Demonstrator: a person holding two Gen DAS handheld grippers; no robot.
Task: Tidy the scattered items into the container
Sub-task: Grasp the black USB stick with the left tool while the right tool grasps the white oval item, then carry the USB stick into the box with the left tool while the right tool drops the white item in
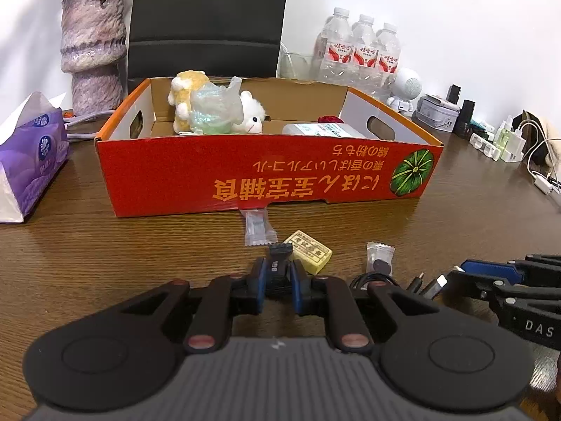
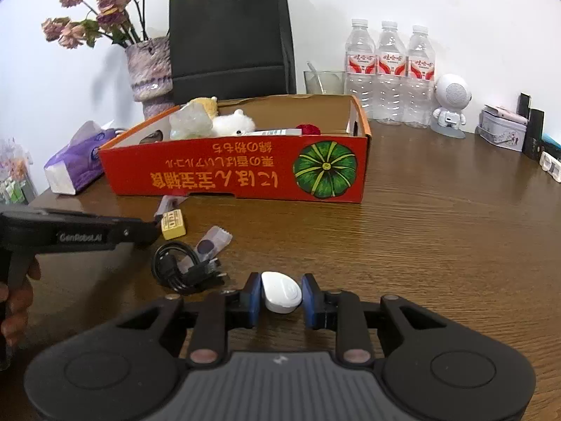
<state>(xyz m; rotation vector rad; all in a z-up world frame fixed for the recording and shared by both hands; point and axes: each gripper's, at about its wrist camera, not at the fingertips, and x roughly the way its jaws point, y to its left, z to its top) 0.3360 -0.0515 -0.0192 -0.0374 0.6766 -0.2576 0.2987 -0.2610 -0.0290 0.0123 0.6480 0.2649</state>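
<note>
Tidying partly done. The red cardboard box (image 1: 266, 175), across the middle of both views, already holds two plush toys (image 1: 196, 101), a crumpled clear bag (image 1: 214, 108), a flat white packet (image 1: 322, 129) and a small red item (image 1: 329, 119). Still on the worktop (image 2: 455, 228) in front of the box: a clear sachet (image 1: 257, 226) just below the box wall, a yellow block (image 1: 310, 252), a second sachet with a dark disc (image 1: 378, 258) and a coiled black cable (image 2: 178, 268), grouped at lower centre of the left view and centre-left of the right view. The left claw (image 1: 278, 280) is clenched on a small black clip-like object (image 1: 278, 263), which stands between its blue pads at lower centre, just beside the yellow block; whether it is lifted off the worktop cannot be told. The right claw (image 2: 281, 296) brackets a white rounded object (image 2: 281, 291) at lower centre of its view; the left pad touches it, while a narrow gap seems to remain at the right pad, so a firm grip cannot be confirmed. Both objects lie well short of the box.
</note>
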